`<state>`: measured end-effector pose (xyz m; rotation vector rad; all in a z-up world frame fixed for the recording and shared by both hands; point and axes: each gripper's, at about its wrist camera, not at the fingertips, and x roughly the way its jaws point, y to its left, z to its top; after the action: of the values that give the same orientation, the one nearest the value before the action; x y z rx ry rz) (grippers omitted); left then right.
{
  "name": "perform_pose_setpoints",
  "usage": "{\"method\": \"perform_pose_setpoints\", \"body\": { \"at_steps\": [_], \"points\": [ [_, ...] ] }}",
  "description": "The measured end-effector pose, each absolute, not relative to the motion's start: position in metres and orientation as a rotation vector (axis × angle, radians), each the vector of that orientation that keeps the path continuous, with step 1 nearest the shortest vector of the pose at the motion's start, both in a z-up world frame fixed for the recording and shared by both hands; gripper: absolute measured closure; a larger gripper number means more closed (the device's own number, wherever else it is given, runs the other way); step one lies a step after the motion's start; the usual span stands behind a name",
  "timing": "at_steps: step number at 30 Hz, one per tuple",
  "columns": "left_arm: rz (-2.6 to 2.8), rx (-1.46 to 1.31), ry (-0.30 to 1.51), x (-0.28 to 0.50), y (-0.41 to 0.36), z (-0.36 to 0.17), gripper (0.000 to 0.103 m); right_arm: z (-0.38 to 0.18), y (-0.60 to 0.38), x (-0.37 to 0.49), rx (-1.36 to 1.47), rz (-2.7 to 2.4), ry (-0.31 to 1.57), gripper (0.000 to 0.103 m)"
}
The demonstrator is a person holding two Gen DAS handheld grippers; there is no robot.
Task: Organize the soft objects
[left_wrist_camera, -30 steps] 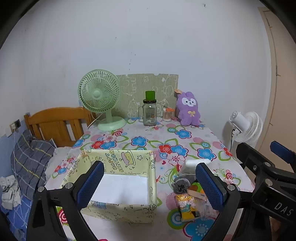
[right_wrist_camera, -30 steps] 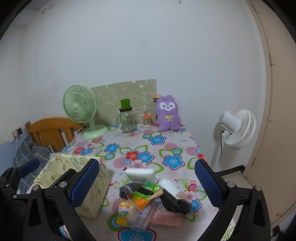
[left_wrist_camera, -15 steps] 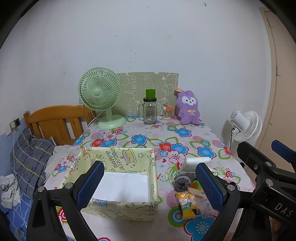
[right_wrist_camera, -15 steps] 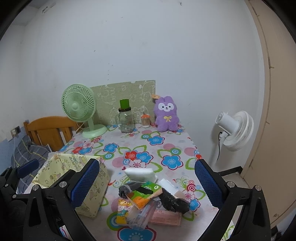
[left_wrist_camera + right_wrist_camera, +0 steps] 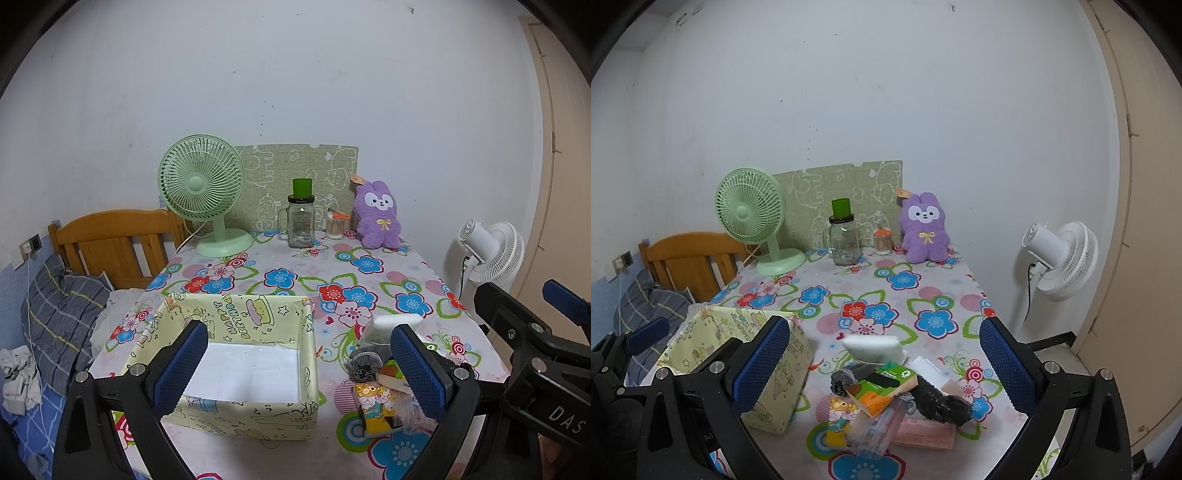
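The left gripper [image 5: 295, 363] hung with its 2 blue-padded fingers wide apart and nothing between them, above a pale yellow cartoon-print box [image 5: 243, 413] with a bare white floor, which sat directly ahead of it on the flowered tabletop [image 5: 332, 273]. Just to the right of that gripper's right finger lay the pile of soft objects [image 5: 886, 391]. The right gripper [image 5: 884, 363], likewise spread apart and holding nothing, hovered over this pile: a white padded pack [image 5: 873, 349] at its far edge, a grey scrunchie [image 5: 842, 380], a green and orange tissue packet [image 5: 882, 387], a crumpled black bag [image 5: 938, 402], a clear wrapper [image 5: 875, 428] and a pink slip [image 5: 923, 434], overlapping one another.
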<state>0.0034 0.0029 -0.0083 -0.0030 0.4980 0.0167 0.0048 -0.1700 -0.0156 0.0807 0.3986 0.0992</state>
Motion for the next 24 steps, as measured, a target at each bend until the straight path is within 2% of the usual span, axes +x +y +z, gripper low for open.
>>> {"method": "perform_pose_setpoints", "body": {
  "at_steps": [24],
  "points": [
    [0.023, -0.005, 0.5, 0.003, 0.0068, -0.0018, 0.003, -0.0119, -0.1695, 0.0053, 0.085, 0.104, 0.398, 0.0]
  ]
}}
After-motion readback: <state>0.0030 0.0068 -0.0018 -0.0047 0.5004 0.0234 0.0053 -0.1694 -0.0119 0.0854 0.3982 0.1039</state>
